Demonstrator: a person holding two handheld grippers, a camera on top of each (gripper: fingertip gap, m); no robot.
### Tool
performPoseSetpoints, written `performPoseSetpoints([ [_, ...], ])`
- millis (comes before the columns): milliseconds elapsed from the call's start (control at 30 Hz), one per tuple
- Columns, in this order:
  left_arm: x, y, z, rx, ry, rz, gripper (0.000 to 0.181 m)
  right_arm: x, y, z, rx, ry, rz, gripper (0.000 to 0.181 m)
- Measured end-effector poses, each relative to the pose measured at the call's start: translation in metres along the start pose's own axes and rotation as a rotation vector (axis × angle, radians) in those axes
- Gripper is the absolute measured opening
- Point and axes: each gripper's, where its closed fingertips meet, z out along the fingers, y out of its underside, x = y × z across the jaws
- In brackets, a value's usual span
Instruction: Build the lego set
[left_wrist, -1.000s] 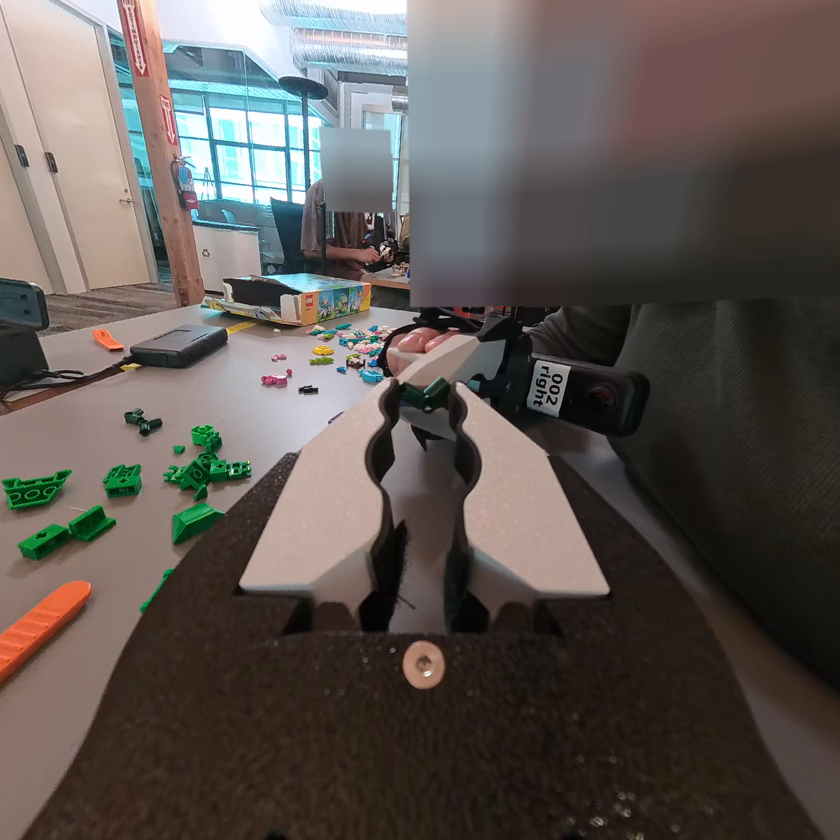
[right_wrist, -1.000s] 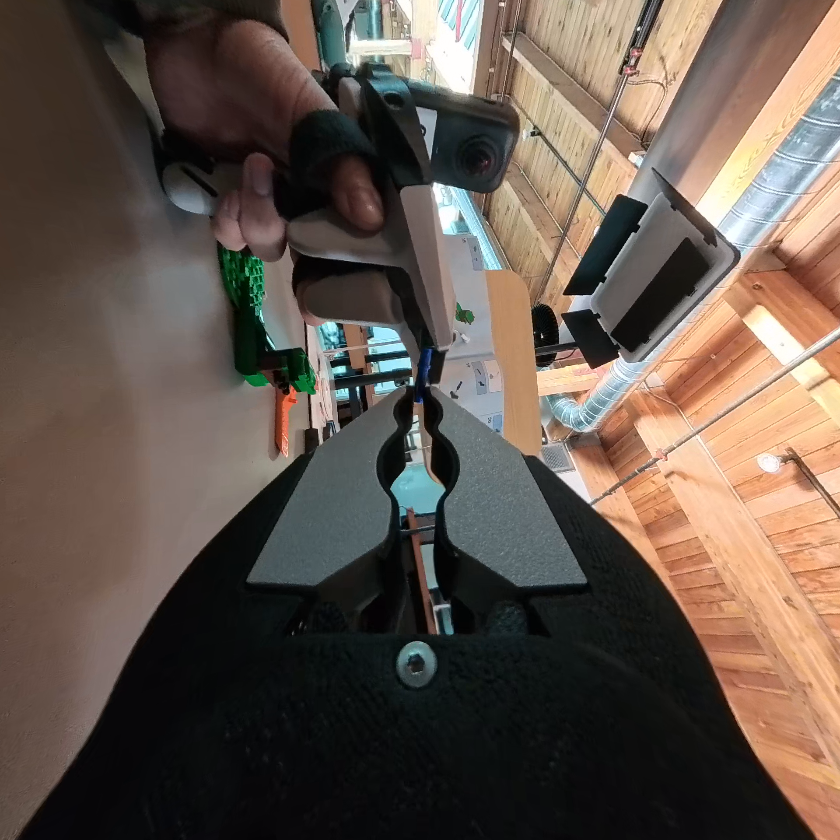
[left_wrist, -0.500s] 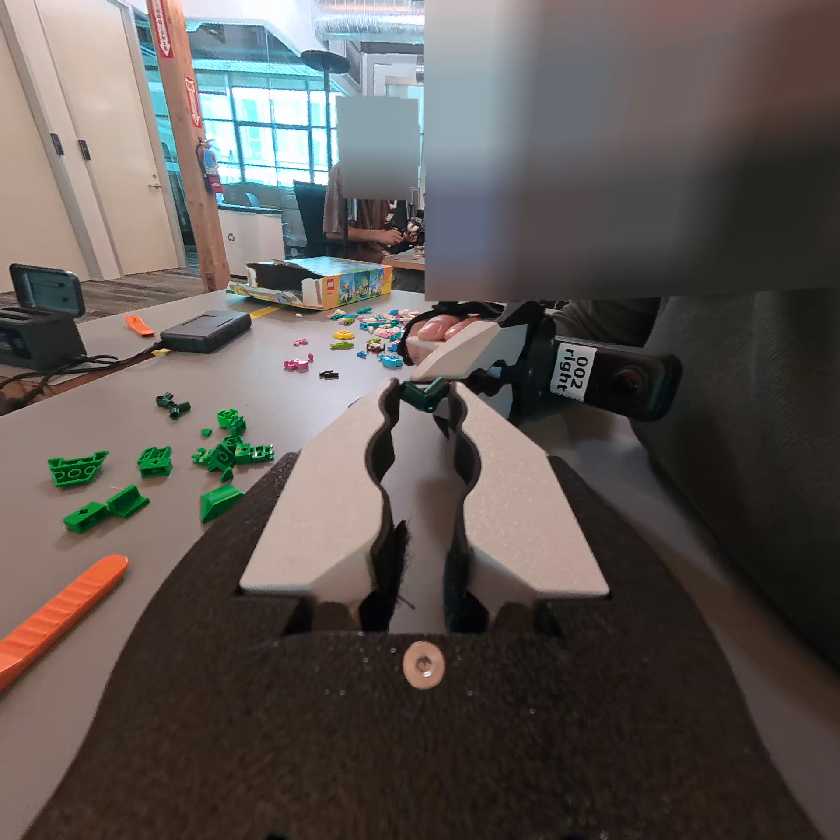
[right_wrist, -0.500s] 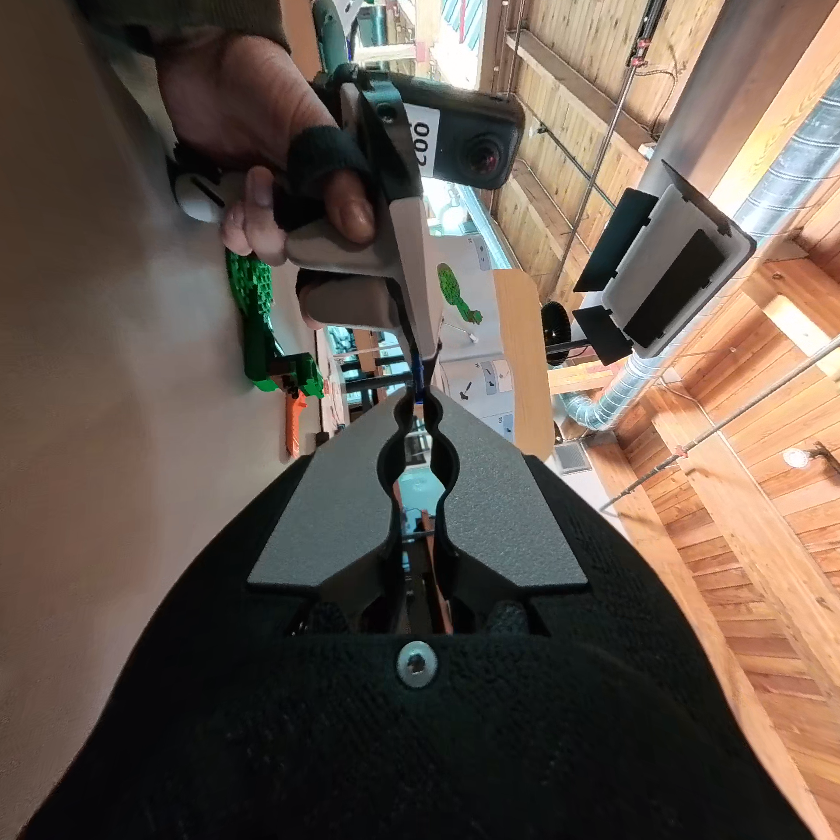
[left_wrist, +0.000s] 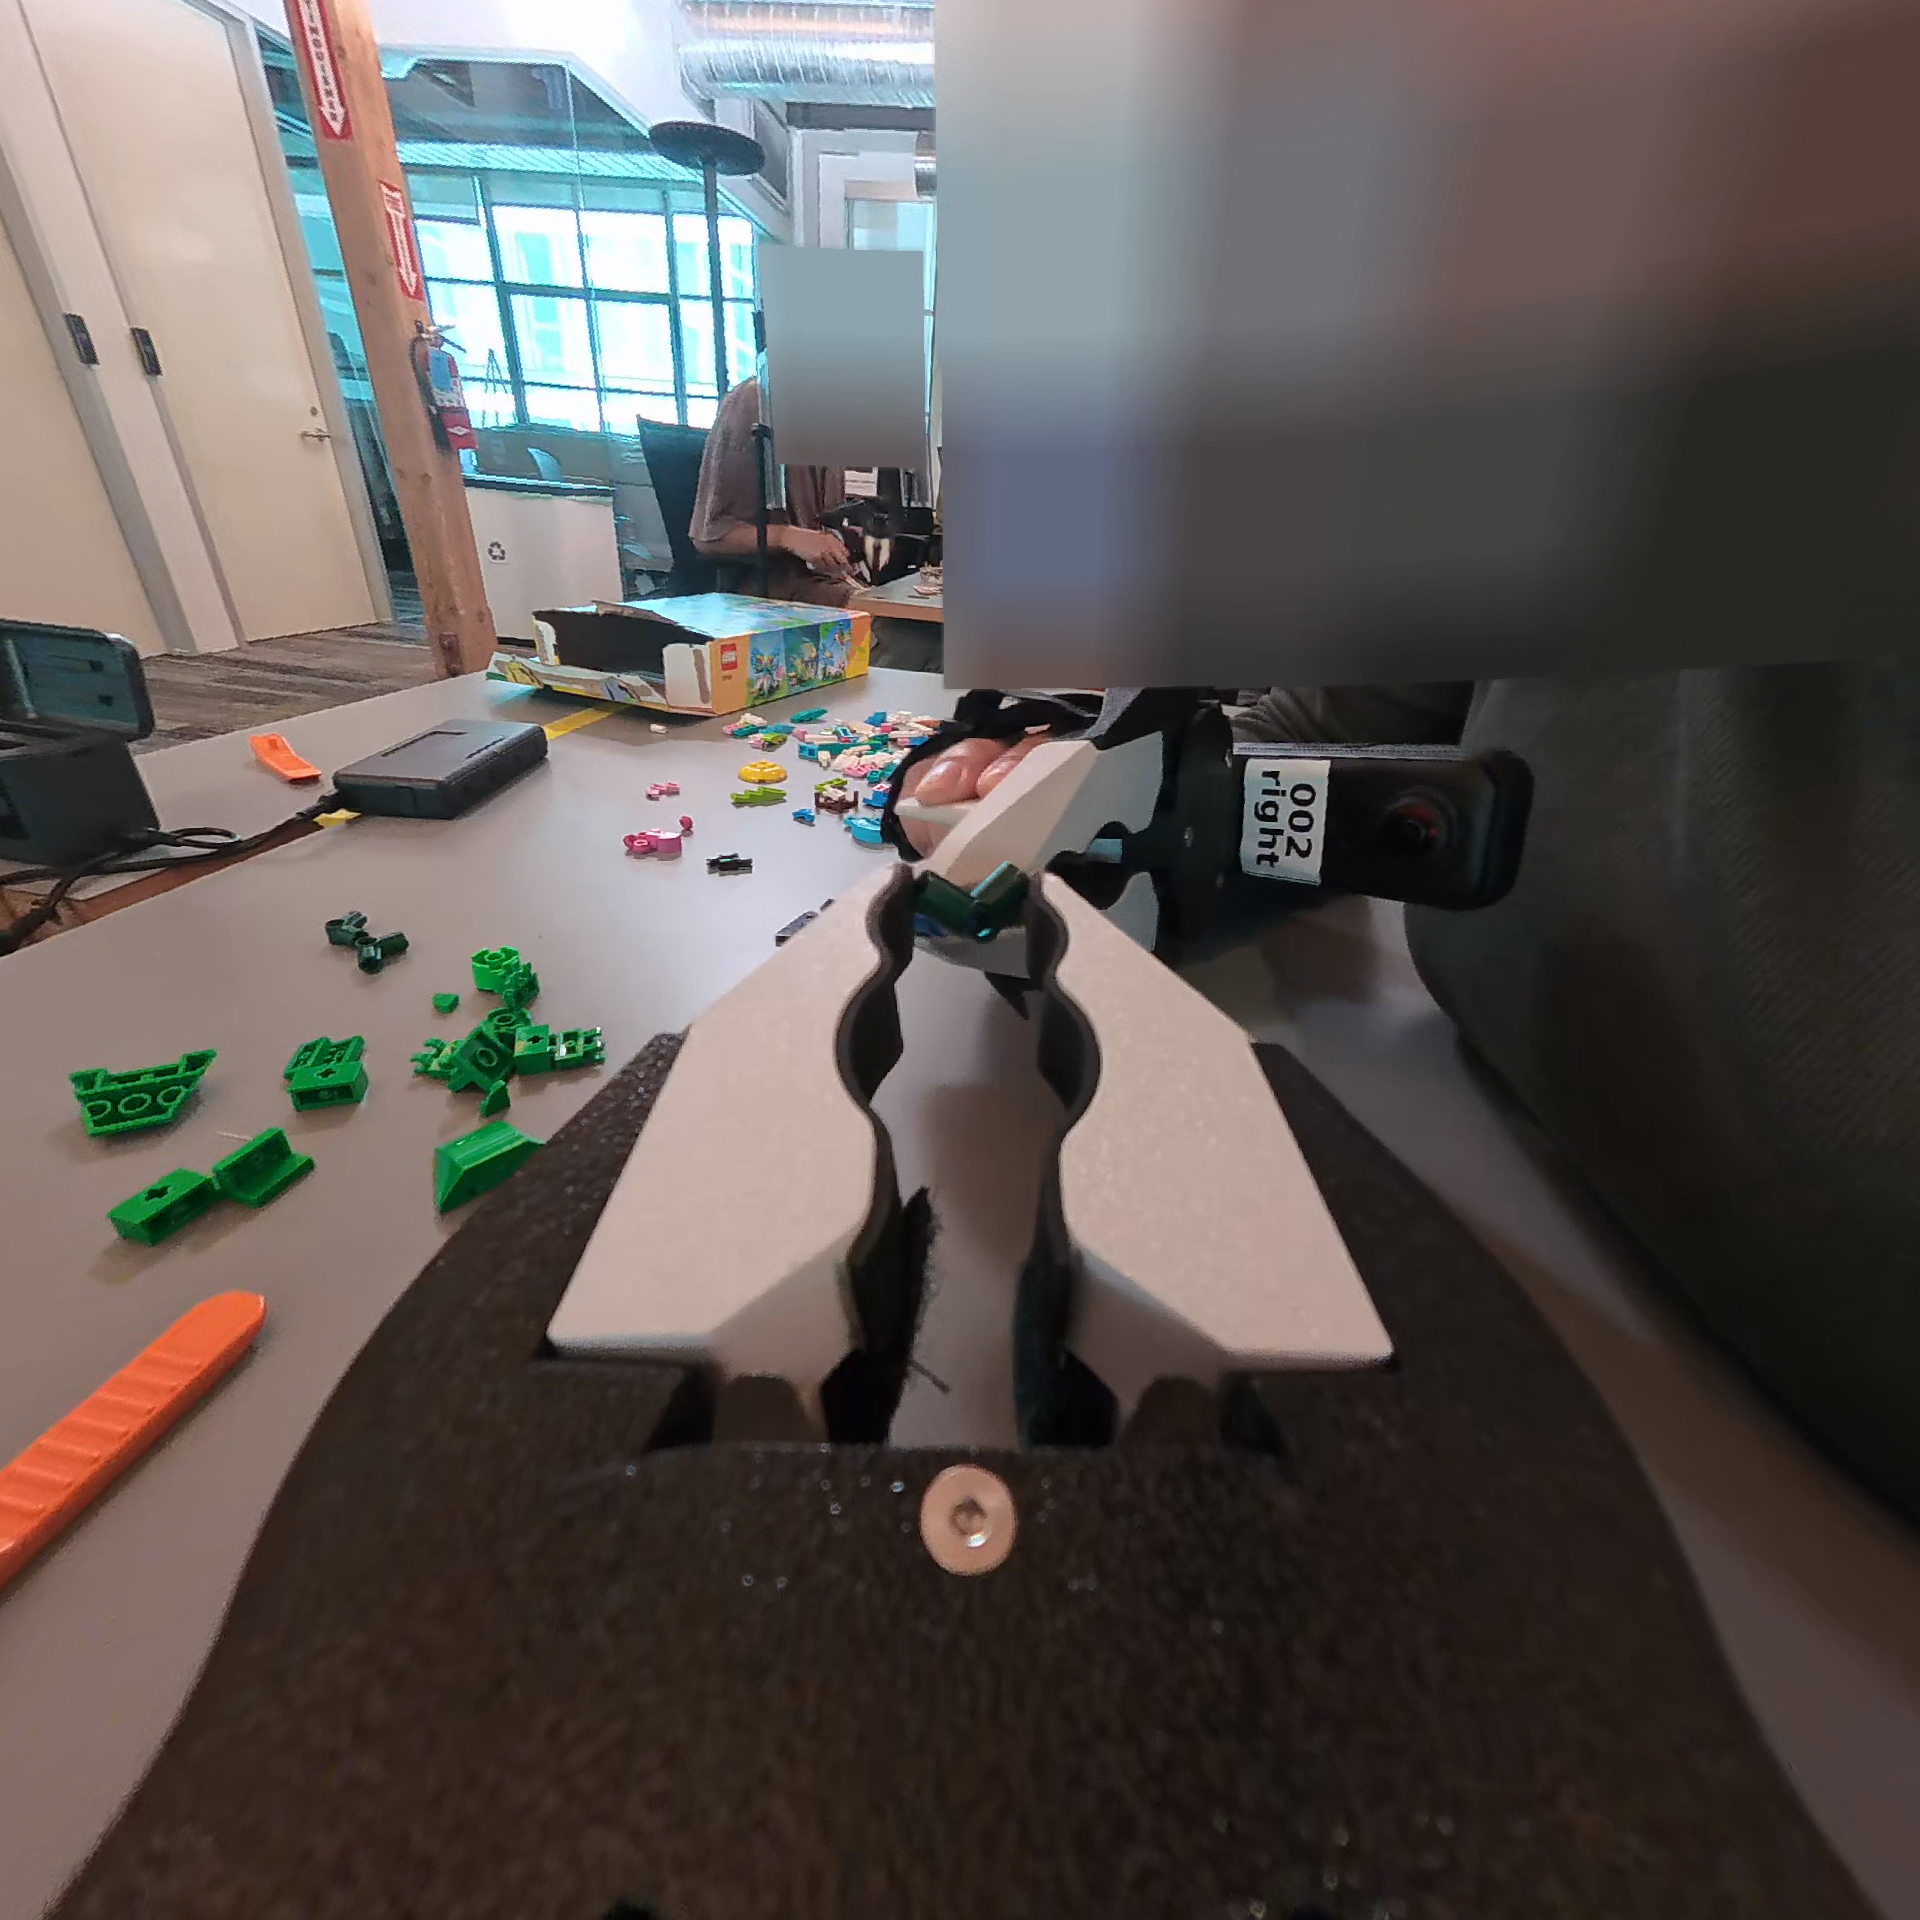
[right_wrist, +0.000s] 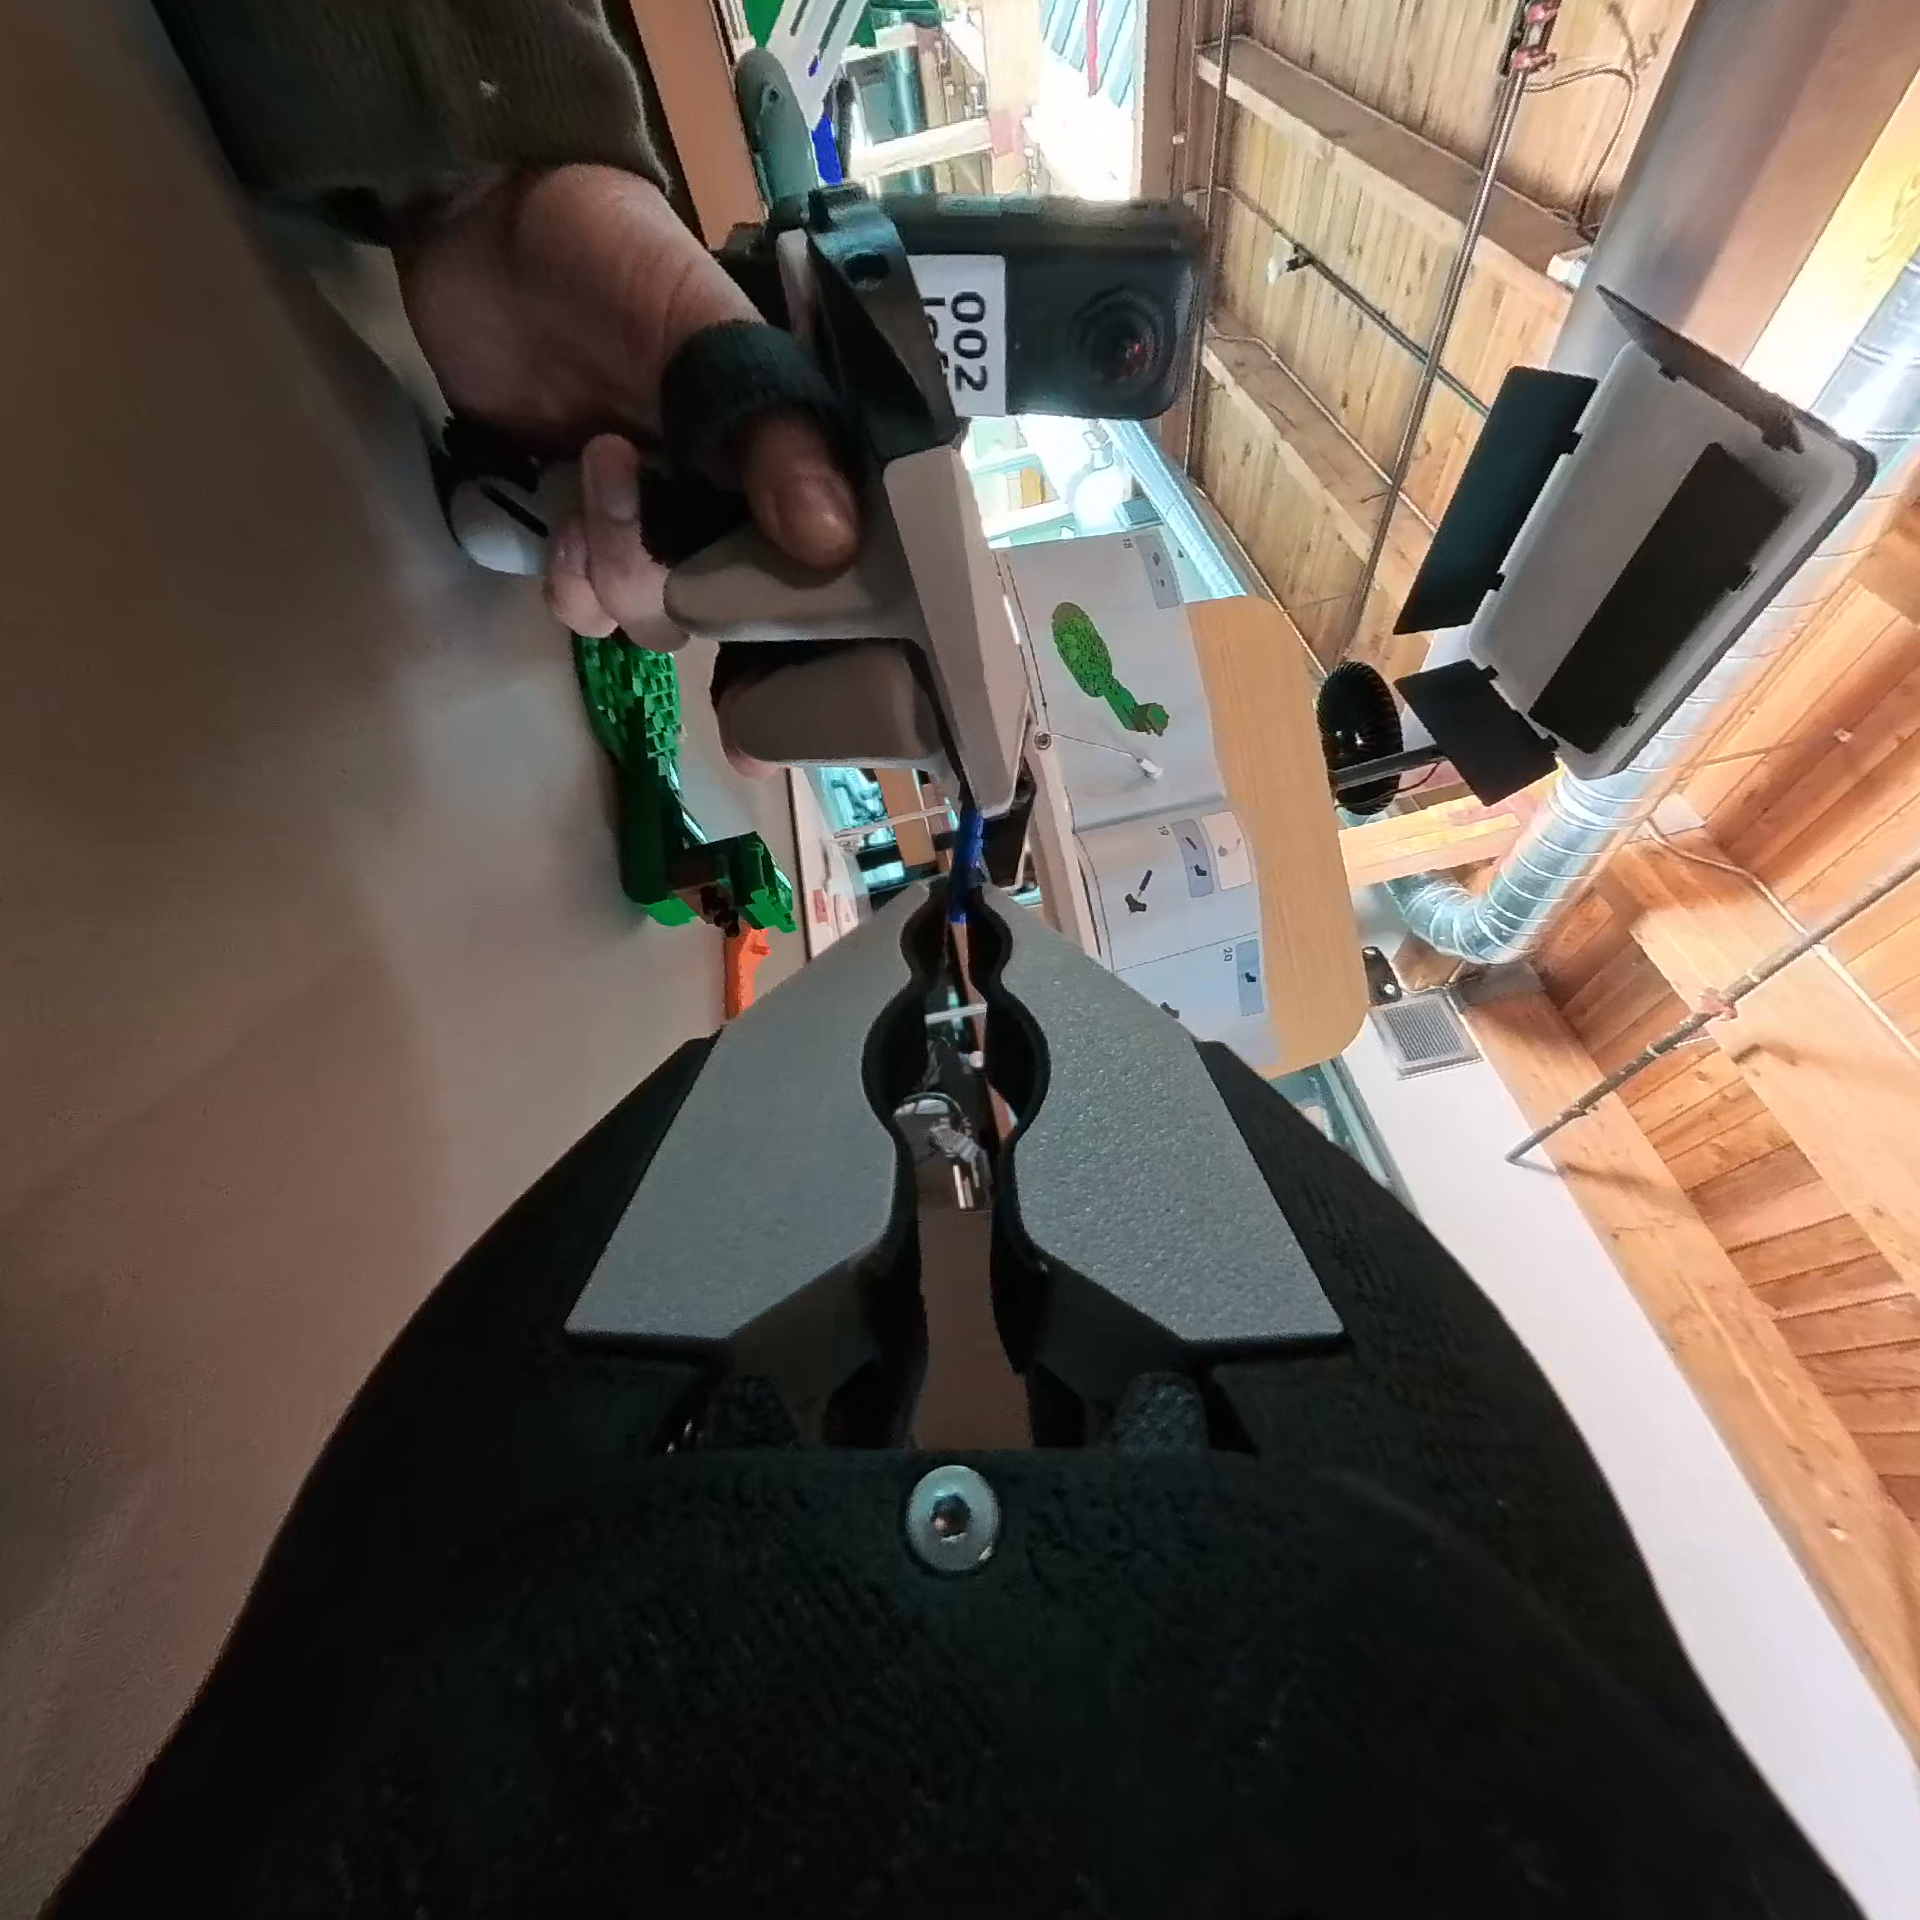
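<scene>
Left gripper (left_wrist: 961, 904) clamped on dark green piece (left_wrist: 966, 902), right gripper (right_wrist: 961, 909) pinching blue pin (right_wrist: 968, 868) tip-to-tip at its 12 o'clock; align the pin's axis, push straight, no twisting.

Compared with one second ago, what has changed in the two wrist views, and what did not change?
The left gripper swung slightly left: the table pieces and the torn cardboard lego box drifted rightward in its view. Its jaws stay shut on the small dark green lego piece. The right gripper keeps its jaws shut on a thin blue lego piece, tip to tip with the left. The loose bright green lego bricks stayed put.
</scene>
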Motion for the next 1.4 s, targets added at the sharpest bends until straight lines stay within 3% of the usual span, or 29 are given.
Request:
performPoseSetpoints([
  [633,0.002,0.002,0.002,-0.016,0.004,0.009,0.019,-0.008,-0.003,0.002,0.023,-0.08,0.125,0.0],
  [800,0.0,0.004,0.003,-0.028,0.0,-0.005,0.018,-0.014,-0.02,0.0,0.088,-0.098,0.087,0.0],
  [967,-0.001,0.001,0.001,-0.01,0.001,-0.015,0.019,-0.014,-0.009,0.001,0.06,-0.118,0.143,0.0],
  [1267,-0.002,-0.034,-0.021,0.225,-0.011,0.017,0.019,-0.023,0.015,0.006,-0.036,-0.171,0.206,0.0],
  [1400,-0.015,-0.062,-0.052,0.319,-0.142,0.121,0.019,-0.024,0.023,0.008,-0.071,-0.173,0.227,0.0],
])
